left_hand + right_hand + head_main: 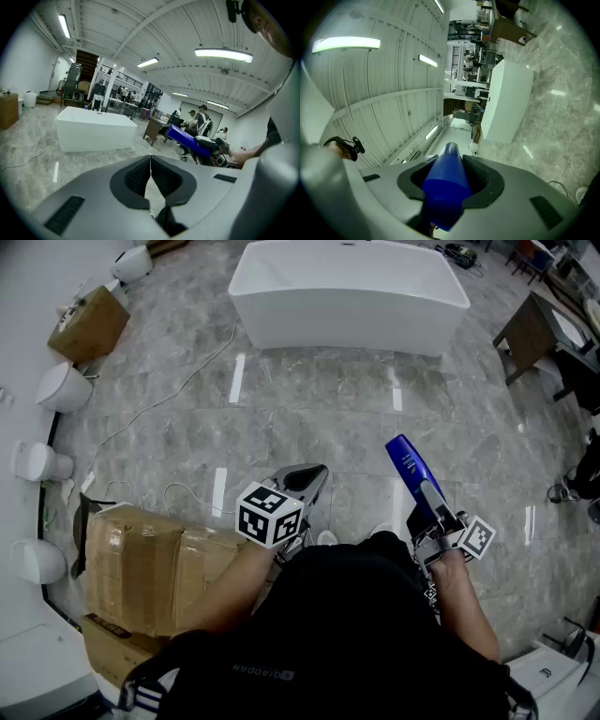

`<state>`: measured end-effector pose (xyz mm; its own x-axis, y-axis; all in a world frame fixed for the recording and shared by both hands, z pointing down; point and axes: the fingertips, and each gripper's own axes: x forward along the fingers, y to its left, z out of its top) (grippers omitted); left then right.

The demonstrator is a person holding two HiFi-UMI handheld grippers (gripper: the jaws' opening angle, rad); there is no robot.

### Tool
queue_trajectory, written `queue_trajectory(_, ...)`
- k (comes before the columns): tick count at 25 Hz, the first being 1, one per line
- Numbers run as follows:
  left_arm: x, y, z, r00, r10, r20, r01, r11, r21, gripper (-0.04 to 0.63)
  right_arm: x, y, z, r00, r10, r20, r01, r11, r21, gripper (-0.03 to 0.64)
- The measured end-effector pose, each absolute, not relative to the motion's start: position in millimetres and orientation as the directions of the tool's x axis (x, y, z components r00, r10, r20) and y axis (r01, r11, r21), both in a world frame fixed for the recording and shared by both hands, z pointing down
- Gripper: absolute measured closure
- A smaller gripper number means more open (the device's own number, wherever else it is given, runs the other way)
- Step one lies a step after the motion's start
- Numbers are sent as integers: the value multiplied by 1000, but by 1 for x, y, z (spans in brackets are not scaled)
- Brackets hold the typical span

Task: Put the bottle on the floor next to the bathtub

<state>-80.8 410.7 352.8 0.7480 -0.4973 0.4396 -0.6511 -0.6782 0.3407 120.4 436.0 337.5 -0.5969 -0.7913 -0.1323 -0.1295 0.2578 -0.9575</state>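
While right gripper (433,504) is pinching bottle (407,463) by near end, left gripper (314,479) is hanging empty, jaws pressed together; bottle looking rigid, smooth, probably slippery.

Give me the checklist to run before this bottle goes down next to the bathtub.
1. Grip on the bottle: ok. The right gripper has its jaws closed on the blue body.
2. Left gripper out of the way: ok. It is shut, empty and off to the side of the bottle.
3. Bottle near the bathtub: not ok. A stretch of floor lies between them.
4. Landing spot in front of the tub: ok. It is bare tile, and the white cable runs off to the left.
5. Bottle cap closed: cannot tell.
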Motion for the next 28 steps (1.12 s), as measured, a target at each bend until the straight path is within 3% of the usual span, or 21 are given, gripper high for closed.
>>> queue_trajectory(28,-80,411,362,731,-507,457,-668,-669,325,578,116,442,325,-619,-762,-190,-97,315,-944,446)
